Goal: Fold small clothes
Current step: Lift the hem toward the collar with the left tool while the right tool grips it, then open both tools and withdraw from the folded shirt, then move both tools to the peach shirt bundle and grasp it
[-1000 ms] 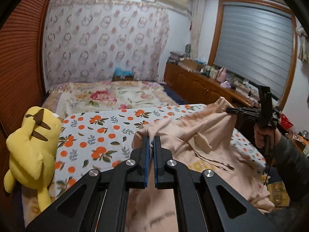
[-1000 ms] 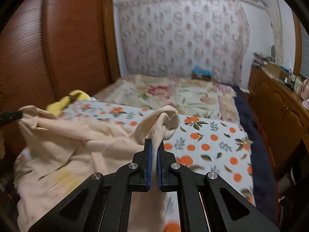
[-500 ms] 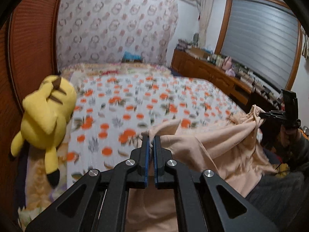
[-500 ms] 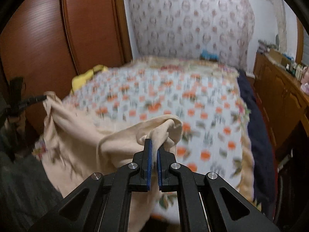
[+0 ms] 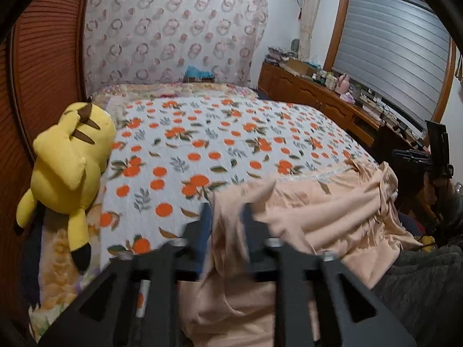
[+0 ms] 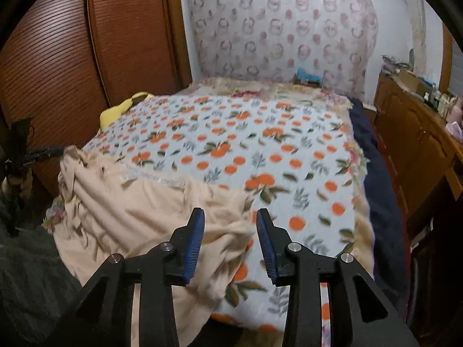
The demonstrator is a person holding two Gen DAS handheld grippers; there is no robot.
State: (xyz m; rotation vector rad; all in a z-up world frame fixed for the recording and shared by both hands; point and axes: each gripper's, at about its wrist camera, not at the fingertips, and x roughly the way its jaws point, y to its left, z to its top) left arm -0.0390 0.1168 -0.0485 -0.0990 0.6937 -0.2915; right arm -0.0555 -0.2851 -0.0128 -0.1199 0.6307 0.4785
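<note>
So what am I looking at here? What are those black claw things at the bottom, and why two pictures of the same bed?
No robot here: a person holds a two-finger black gripper in each hand, each carrying a fisheye camera looking along its fingers. One picture is from the left gripper, the other from the right gripper. Each camera also glimpses the other gripper at its picture's edge. On the bed lies a white quilt printed with oranges, and across its near edge a crumpled peach-coloured garment. A yellow plush toy sits by the wooden wall. Both grippers are open with cloth lying between their fingers, so neither holds anything.
</note>
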